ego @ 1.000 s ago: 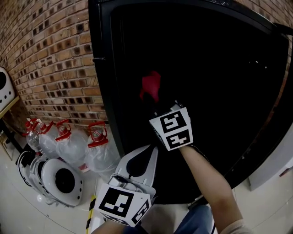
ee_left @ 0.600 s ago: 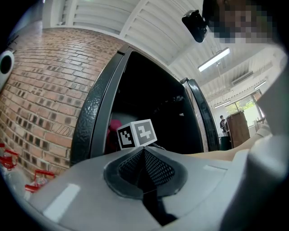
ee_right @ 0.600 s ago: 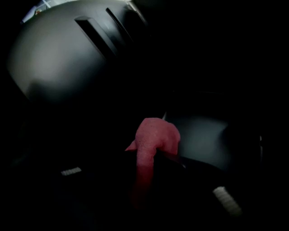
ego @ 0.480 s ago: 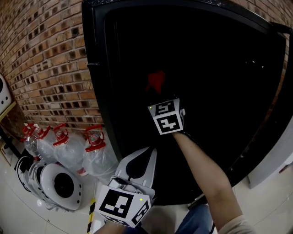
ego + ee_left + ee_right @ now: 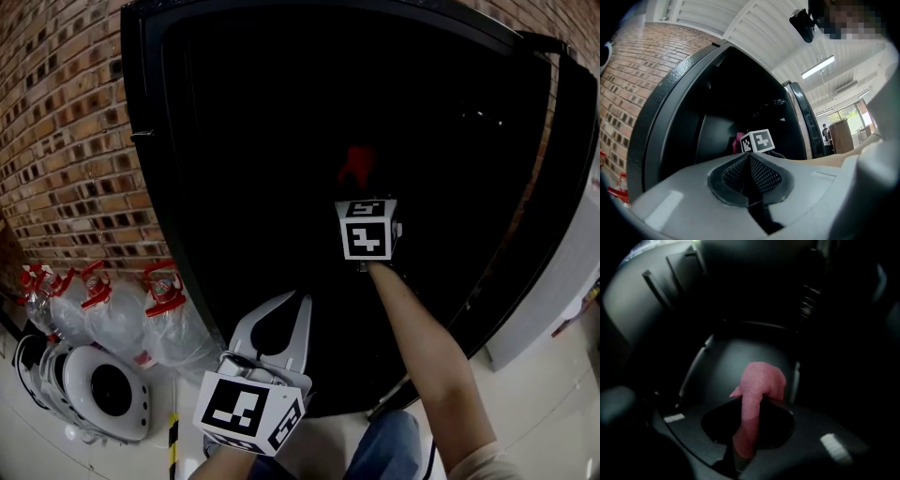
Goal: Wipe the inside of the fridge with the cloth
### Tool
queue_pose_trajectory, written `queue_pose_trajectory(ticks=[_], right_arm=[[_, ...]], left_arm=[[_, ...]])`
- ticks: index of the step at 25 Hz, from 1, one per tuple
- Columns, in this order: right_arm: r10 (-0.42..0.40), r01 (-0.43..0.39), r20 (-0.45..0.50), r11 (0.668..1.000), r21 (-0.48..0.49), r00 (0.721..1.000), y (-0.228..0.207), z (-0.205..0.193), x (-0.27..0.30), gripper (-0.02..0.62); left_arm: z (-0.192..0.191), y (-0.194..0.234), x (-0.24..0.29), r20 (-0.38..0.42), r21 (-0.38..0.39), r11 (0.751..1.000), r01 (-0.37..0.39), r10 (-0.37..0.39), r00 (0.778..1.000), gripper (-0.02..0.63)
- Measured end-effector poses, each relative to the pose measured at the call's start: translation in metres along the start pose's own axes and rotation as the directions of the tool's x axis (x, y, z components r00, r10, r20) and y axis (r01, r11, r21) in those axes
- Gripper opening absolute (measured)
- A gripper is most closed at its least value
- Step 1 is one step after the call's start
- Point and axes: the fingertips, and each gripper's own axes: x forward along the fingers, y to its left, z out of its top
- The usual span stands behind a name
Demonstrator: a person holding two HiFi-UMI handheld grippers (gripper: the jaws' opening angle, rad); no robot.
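Firstly, cloth (image 5: pixel 757 380): pink, pinched as a narrow fold between the jaws of the right gripper (image 5: pixel 750 411), which were closed on it. A bunched tuft stood beyond the jaw tips, and the rest ran back between them. It sat deep inside the fridge (image 5: pixel 150 141), ahead of a dim rounded panel (image 5: pixel 740 357); whether the tuft touched that panel could not be told.

Fridge interior: very dark. Shelf rails (image 5: pixel 656 284) lay above and left of the right jaws.

Left gripper (image 5: pixel 751 173): jaws shut together with nothing between them, held outside the fridge opening and pointing in, well behind the right gripper.

Surroundings: brick wall (image 5: pixel 66 141) and clear bottles with red caps (image 5: pixel 164 309), left of the left jaws, outside the fridge.

Risks, as judged: the fold looked thin, so drag against the lining could pull the cloth free. Only the small tuft projected, so the hard jaw tips might scrape the wall. The rails could snag the cloth. The darkness could leave patches unwiped.
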Motion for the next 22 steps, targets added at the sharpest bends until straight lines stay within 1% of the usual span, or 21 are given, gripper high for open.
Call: queue_pose_trajectory(ticks=[3, 6, 10, 13, 17, 20, 22], right_arm=[[-0.06, 0.061, -0.028, 0.997, 0.037, 0.998, -0.025, -0.008, -0.008, 0.055], [-0.073, 0.076, -0.041, 0.995, 0.062, 0.996, -0.032, -0.01, -0.014, 0.052], [-0.064, 0.066, -0.034, 0.995, 0.079, 0.997, -0.034, -0.012, -0.023, 0.052], [-0.043, 0.048, -0.036, 0.985, 0.165, 0.998, -0.034, -0.015, -0.045, 0.052], [-0.021, 0.022, -0.005, 0.97, 0.242, 1.0, -0.033, -0.012, -0.086, 0.052], [0.008, -0.018, 0.035, 0.955, 0.295, 0.999, -0.027, -0.004, -0.125, 0.052], [0.023, -0.042, 0.066, 0.953, 0.3, 0.998, -0.023, 0.003, -0.151, 0.052]], left_arm=[[-0.001, -0.006, 0.006, 0.003, -0.008, 1.0, 0.016, -0.016, 1.0, 0.003], [-0.001, -0.012, 0.008, 0.003, -0.006, 1.0, 0.029, -0.029, 1.0, 0.005], [-0.002, -0.013, 0.009, 0.0, -0.003, 1.0, 0.027, -0.027, 1.0, 0.005], [-0.004, -0.011, 0.012, -0.001, -0.009, 1.0, 0.02, -0.02, 1.0, 0.005], [-0.008, -0.011, 0.017, -0.003, -0.014, 1.0, 0.016, -0.016, 1.0, 0.005], [-0.017, -0.011, 0.022, -0.021, -0.009, 1.0, 0.014, -0.014, 1.0, 0.005], [-0.018, -0.012, 0.024, -0.028, -0.003, 1.0, 0.013, -0.013, 1.0, 0.005]])
